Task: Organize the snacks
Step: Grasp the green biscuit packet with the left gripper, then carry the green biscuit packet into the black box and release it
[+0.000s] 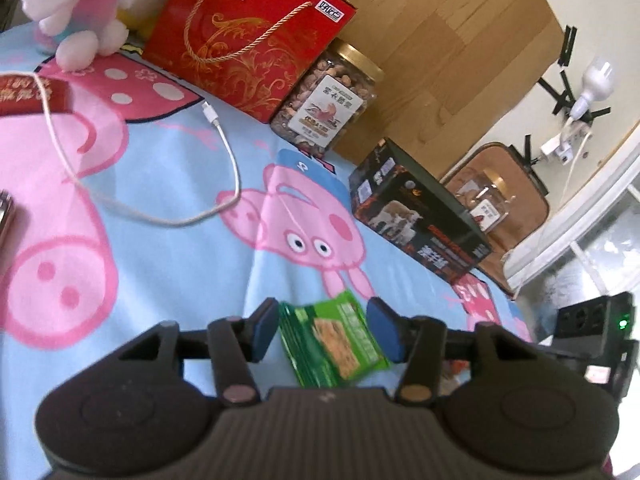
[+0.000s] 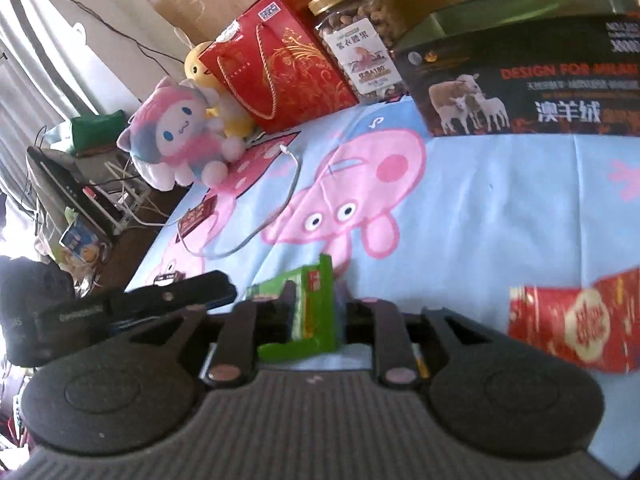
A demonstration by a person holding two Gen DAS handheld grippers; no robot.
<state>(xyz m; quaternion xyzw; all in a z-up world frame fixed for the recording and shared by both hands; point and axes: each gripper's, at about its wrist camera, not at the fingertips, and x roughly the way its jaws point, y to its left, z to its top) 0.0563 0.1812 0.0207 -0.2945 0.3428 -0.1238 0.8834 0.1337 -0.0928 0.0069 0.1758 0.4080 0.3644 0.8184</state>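
A stack of green snack packets [image 1: 334, 344] lies on the pig-print sheet between the blue pads of my left gripper [image 1: 326, 330], whose jaws stand apart on either side of it without clearly pressing. In the right wrist view my right gripper [image 2: 316, 308] is shut on green snack packets [image 2: 310, 312], held on edge just above the sheet. A red snack packet [image 2: 576, 324] lies to its right. The left gripper's dark body [image 2: 132, 308] shows at the left.
At the back stand a red gift bag [image 1: 244, 40], a jar of nuts [image 1: 328, 100] and a dark box with sheep pictures [image 1: 416, 212]. A plush toy [image 1: 80, 12] and a white cable [image 1: 160, 184] lie on the sheet [image 1: 180, 272]. The bed edge drops off at the left [image 2: 152, 240].
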